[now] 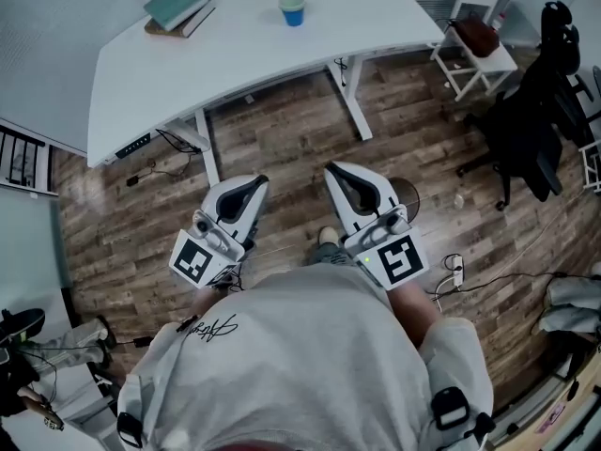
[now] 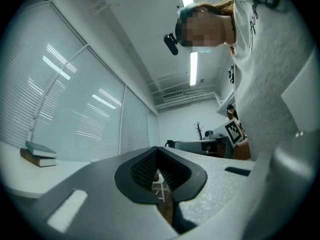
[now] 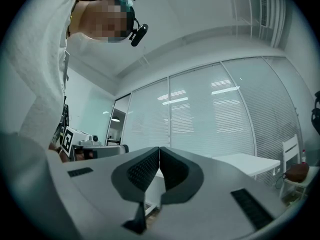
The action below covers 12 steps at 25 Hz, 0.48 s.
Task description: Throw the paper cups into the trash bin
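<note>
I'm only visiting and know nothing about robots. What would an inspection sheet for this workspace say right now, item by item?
Surface: white desk on a wooden floor.
Job's things: one blue paper cup, upright on the desk; no trash bin clearly seen.
Clutter: stacked books on the desk, left of the cup.
Grippers: left tongs and right tongs both shut, nothing between them, held over the floor short of the desk.
Cables: loose cables under the desk; another cable on the floor at right.
Surroundings: white chair with a brown bag on it; black office chair; glass wall with blinds.
</note>
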{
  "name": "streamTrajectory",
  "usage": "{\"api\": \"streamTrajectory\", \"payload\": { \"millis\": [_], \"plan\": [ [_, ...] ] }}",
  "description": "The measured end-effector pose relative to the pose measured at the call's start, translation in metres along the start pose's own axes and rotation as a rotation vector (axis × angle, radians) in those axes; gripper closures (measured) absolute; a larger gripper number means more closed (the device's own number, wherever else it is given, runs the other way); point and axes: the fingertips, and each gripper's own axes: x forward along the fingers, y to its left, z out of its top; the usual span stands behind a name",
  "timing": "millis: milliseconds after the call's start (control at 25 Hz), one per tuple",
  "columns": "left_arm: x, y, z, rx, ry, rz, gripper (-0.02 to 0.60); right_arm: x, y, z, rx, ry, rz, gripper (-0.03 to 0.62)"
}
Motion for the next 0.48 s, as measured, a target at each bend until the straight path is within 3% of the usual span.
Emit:
{"api": "streamTrajectory", "payload": {
  "millis": [480],
  "plan": [
    [0.040,0.035,-0.018,0.006,0.028,0.031,0.588,0.032,-0.046,-0.008,0.010,0.025,0.059,0.583]
  ]
}}
